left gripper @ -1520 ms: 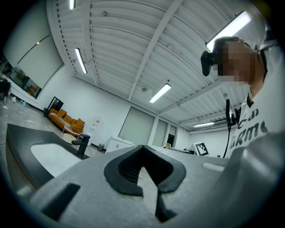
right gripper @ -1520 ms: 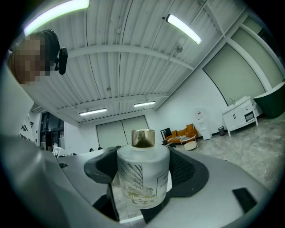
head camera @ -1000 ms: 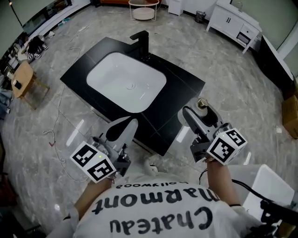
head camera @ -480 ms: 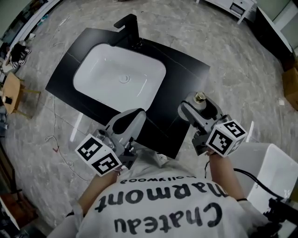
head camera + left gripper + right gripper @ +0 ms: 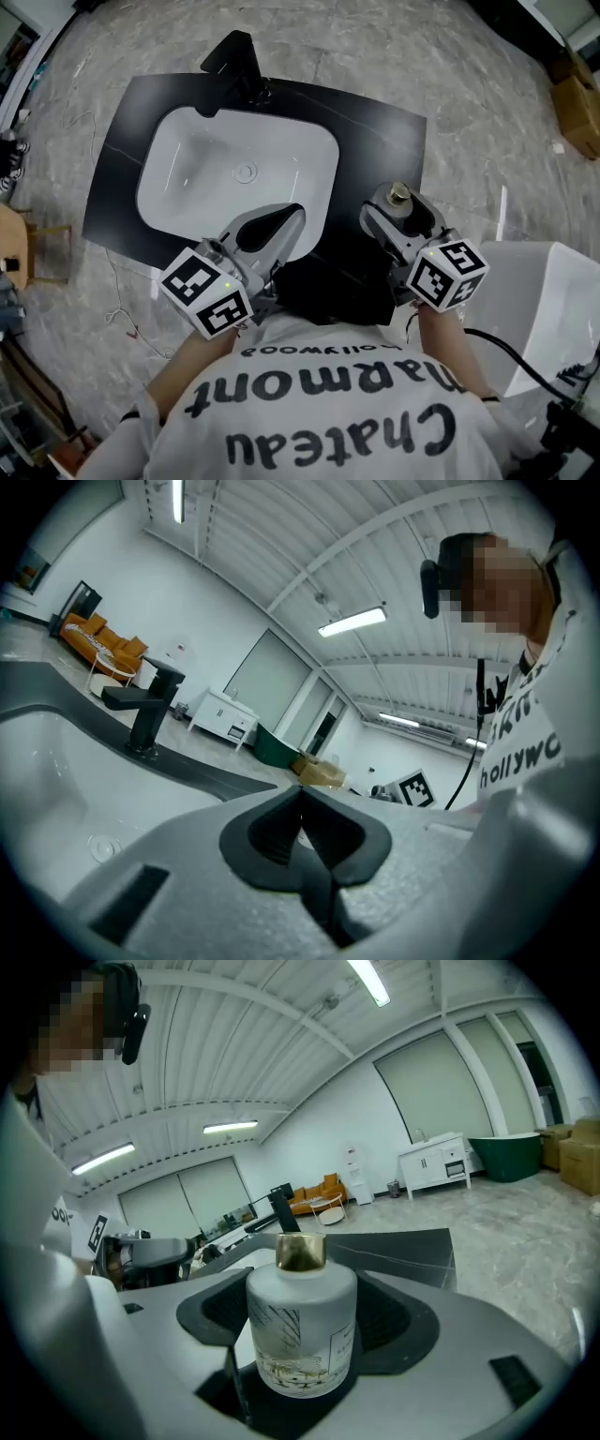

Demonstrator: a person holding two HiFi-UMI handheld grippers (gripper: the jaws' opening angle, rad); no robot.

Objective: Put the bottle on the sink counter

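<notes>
Frosted bottle stands clamped in right tongs; left tongs clenched empty over white basin.

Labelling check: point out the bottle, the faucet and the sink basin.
bottle [image 5: 302, 1330], right gripper view, frosted body.
faucet [image 5: 230, 54], head view, black spout.
sink basin [image 5: 197, 159], head view, bare white bowl.
</notes>
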